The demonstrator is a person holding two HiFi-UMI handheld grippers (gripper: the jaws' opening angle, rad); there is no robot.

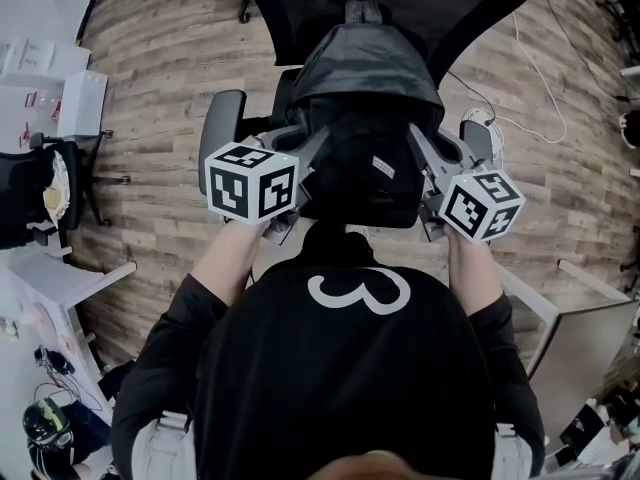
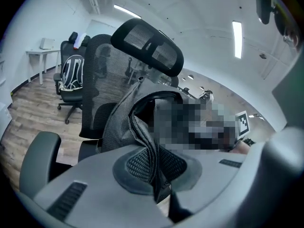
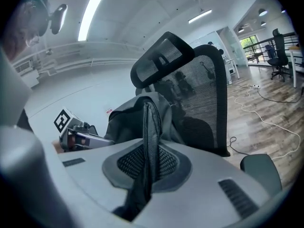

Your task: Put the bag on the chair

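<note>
Wood-plank floor [image 1: 170,78] spreads beneath a black chair [image 1: 480,3] with a mesh back. My left gripper [image 2: 156,177] and right gripper [image 3: 145,167] each have their fingers pinched tight on a fold of the black woven bag [image 1: 365,88], which hangs between the padded armrests [image 1: 222,118], just before the backrest.

Wood plank floor [image 1: 170,58], white desk [image 2: 42,52], ceiling lights [image 3: 90,11]

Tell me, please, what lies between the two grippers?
The black fabric bag fills that stretch in the head view; the left gripper and right gripper each pinch a fold of it.
</note>
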